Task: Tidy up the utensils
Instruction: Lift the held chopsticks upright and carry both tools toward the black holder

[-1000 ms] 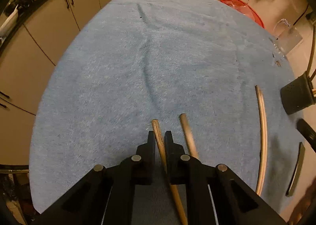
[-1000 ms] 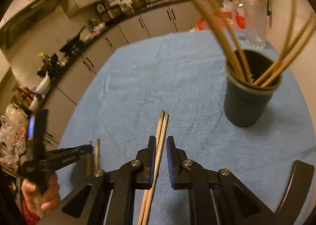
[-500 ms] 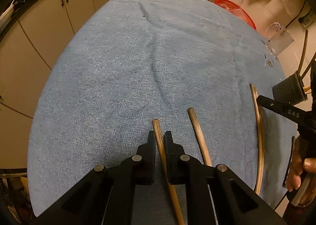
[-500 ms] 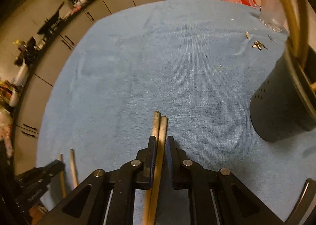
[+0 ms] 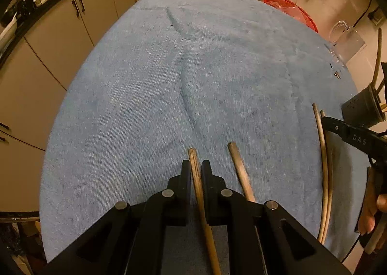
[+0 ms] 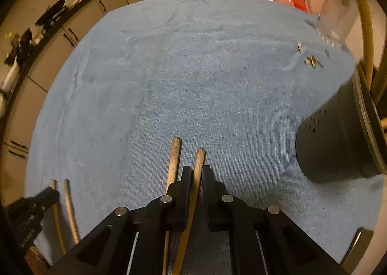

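The left gripper [image 5: 196, 171] is clenched on one chopstick [image 5: 198, 188]; a second chopstick [image 5: 240, 173] lies just beside it on the blue cloth [image 5: 169, 81] covering the desk. The right gripper [image 6: 197, 176] is clenched on another chopstick [image 6: 197, 168], with its partner chopstick [image 6: 173, 161] lying just left of the fingers. A black utensil holder [image 6: 338, 139], containing further chopsticks, is seen to the right.

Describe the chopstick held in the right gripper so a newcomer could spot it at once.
Start at the black holder on the blue towel, then look left to the right gripper. Two chopsticks poke out there side by side; the held chopstick runs between the fingers, while the loose chopstick lies just outside them, its tip further forward.
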A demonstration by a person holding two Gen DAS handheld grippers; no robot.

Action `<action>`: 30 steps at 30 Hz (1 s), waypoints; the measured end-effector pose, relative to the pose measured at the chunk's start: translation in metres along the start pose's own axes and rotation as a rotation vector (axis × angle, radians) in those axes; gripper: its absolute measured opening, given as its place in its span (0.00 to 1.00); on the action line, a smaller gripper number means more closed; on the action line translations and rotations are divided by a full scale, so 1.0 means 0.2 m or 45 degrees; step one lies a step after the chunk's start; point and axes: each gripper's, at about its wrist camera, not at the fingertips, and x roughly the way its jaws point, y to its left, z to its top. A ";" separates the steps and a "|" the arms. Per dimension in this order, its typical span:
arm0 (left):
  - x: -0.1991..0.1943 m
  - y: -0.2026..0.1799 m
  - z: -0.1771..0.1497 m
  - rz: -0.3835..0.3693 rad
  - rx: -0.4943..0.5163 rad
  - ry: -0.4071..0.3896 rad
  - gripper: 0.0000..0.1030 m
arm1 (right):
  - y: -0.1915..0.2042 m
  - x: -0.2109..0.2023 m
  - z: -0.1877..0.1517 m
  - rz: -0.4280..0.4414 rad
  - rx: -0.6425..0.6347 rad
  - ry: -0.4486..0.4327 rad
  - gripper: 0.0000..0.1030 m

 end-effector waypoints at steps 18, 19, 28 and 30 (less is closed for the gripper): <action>-0.71 0.03 0.02 -0.154 -0.036 -0.514 0.06 | 0.00 -0.84 -0.27 0.280 -0.006 -0.738 0.07; -0.76 0.02 0.02 -0.155 -0.034 -0.547 0.06 | 0.02 -0.87 -0.31 0.281 -0.007 -0.774 0.07; -0.91 -0.01 -0.01 -0.157 -0.013 -0.671 0.06 | 0.05 -1.11 -0.41 0.330 0.009 -0.992 0.07; -0.91 -0.02 0.00 -0.170 -0.012 -0.655 0.07 | 0.06 -1.12 -0.40 0.345 0.013 -0.988 0.07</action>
